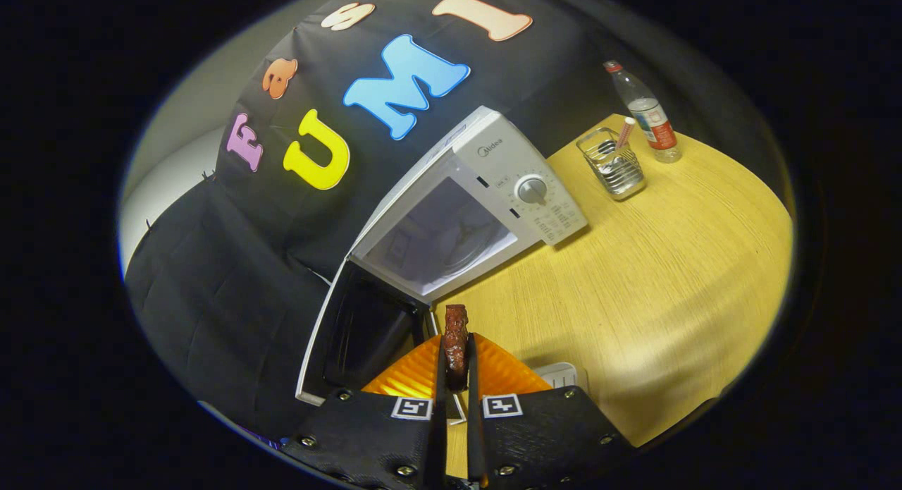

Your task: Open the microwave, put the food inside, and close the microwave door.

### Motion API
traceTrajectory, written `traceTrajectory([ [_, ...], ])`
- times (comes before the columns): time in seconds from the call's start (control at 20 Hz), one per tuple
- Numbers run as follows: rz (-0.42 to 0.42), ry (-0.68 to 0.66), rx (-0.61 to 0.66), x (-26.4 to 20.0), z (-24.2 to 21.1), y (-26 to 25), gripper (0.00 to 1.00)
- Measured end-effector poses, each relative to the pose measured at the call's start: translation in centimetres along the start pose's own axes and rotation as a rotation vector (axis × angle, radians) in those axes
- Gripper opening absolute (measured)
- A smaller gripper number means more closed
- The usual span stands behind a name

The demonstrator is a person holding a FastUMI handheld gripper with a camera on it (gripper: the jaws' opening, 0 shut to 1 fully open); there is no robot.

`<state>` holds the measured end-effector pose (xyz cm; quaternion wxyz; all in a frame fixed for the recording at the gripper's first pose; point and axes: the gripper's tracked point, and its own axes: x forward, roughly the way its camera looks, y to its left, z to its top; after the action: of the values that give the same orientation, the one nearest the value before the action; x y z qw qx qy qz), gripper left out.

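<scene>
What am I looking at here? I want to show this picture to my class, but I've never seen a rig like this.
A person holds a two-finger gripper, and a fisheye camera riding on it looks forward along the fingers. Both fingers pinch a dark reddish-brown strip of food, lifted above an orange ribbed plate. Just ahead stands a white microwave oven with its dark-windowed door swung open, on a yellow wooden table. Farther back on the table sit a clear wire-mesh holder and a clear plastic bottle with a red label.
</scene>
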<state>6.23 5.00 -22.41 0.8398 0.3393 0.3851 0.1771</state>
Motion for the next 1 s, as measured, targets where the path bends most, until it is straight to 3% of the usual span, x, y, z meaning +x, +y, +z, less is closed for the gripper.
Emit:
traceTrajectory([
  [0.55,0.066,-0.020,-0.015,8.1,2.6,4.0,0.12],
  [1.0,0.043,-0.098,-0.036,14.5,3.3,4.2,0.11],
])
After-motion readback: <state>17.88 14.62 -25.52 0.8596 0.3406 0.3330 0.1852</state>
